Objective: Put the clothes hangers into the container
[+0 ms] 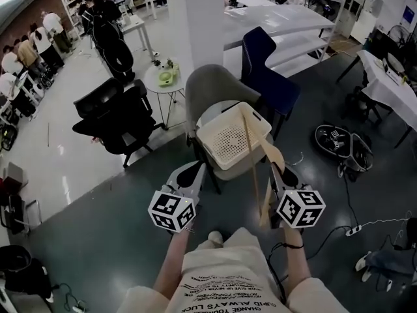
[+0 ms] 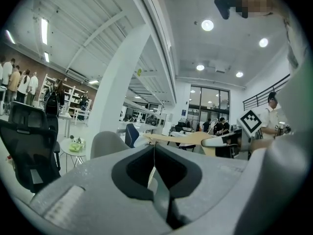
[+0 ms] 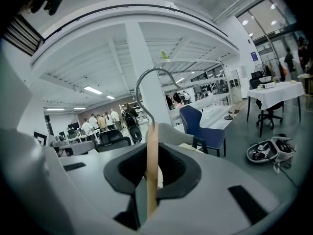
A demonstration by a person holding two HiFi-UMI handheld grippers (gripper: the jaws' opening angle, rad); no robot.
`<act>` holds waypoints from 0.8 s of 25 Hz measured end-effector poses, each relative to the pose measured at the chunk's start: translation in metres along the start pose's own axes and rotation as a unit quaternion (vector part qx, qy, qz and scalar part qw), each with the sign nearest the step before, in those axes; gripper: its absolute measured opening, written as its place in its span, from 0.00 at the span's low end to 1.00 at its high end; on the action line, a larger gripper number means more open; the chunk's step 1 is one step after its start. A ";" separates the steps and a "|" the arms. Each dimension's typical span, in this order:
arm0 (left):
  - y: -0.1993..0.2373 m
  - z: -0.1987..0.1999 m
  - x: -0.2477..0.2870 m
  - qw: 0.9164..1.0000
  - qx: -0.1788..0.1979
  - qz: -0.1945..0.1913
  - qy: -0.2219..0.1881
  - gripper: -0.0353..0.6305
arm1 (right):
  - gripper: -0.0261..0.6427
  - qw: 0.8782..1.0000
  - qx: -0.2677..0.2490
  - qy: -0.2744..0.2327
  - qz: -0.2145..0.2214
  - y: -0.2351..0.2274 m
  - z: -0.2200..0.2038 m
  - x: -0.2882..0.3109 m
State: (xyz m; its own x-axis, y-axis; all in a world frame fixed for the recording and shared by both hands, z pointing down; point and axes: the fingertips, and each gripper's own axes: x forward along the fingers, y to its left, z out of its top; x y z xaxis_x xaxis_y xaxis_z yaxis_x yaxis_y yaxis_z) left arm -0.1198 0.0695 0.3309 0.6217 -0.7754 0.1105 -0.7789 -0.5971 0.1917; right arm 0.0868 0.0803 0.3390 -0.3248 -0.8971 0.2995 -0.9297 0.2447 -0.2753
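Observation:
A wooden clothes hanger point(image 1: 251, 149) with a metal hook point(image 3: 142, 82) stands between the jaws of my right gripper point(image 1: 277, 171), which is shut on its wooden bar point(image 3: 152, 151). In the head view the hanger reaches up over a cream perforated container point(image 1: 225, 142), which sits tilted on a grey chair point(image 1: 208, 87). My left gripper point(image 1: 195, 171) hangs to the left of the container with its jaws together and nothing held. In the left gripper view, the hanger point(image 2: 181, 138) lies level ahead, with the right gripper point(image 2: 222, 142) on it.
A blue chair point(image 1: 264, 70) stands behind the grey one, beside a white pillar point(image 1: 195, 18). A black office chair point(image 1: 114, 116) and a small round table point(image 1: 163, 80) are at the left. A black case point(image 1: 339, 142) and a power strip point(image 1: 355, 230) lie on the floor at the right.

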 end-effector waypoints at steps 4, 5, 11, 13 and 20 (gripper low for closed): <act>0.009 -0.007 0.014 1.000 -0.007 0.002 0.014 0.09 | 0.12 1.000 -0.016 0.012 0.014 -0.007 0.007 0.023; 0.012 -0.009 0.018 1.000 -0.010 0.004 0.016 0.09 | 0.12 1.000 -0.019 0.015 0.018 -0.009 0.008 0.030; 0.037 -0.031 0.052 0.998 -0.047 0.027 0.036 0.09 | 0.12 0.998 -0.009 0.044 0.038 -0.033 0.006 0.077; 0.042 -0.036 0.068 0.997 -0.055 0.034 0.045 0.09 | 0.12 0.997 -0.010 0.059 0.047 -0.045 0.007 0.095; 0.067 -0.057 0.127 0.990 -0.097 0.064 0.074 0.09 | 0.12 0.986 -0.025 0.132 0.095 -0.076 -0.003 0.162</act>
State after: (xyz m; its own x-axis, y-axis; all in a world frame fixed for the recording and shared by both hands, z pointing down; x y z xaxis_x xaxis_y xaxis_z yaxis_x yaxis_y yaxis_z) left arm -0.0887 -0.0574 0.4137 0.5356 -0.7950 0.2849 -0.8304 -0.4345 0.3487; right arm 0.1043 -0.0828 0.4115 -0.5224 -0.7080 0.4752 -0.8525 0.4233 -0.3066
